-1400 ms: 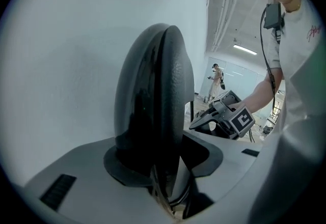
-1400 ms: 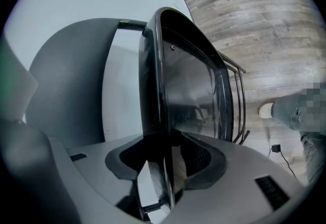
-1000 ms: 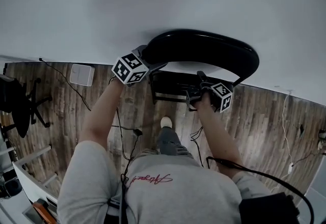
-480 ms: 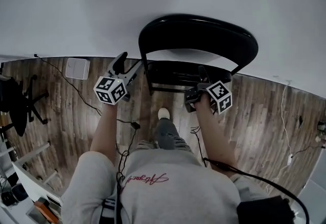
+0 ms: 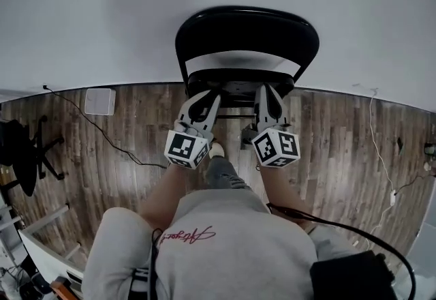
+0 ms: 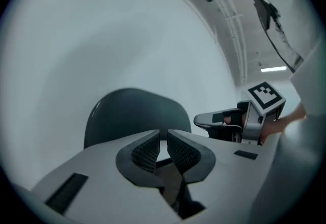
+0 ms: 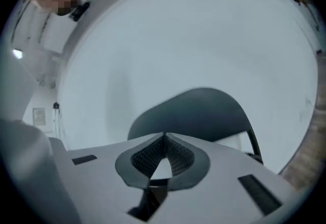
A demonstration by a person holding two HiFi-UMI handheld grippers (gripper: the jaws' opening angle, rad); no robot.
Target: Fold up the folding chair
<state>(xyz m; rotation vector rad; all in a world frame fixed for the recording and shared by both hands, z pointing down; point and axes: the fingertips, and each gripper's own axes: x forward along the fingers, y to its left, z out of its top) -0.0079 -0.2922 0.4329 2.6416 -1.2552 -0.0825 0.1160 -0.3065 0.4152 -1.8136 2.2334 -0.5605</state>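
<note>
While the folding chair looks folded upright against the wall, left claw closing on nothing; right claw shut, empty; check chair stands steady before backing off.

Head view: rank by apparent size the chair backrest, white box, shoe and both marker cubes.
1. Chair backrest
2. Left cube and right cube: alike, enlarged by nearness to the camera
3. White box
4. Shoe, partly hidden

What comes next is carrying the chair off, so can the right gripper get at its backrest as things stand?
Probably yes: the right gripper points at the backrest with nothing between them, though its jaws are shut and empty and must open first.
</note>
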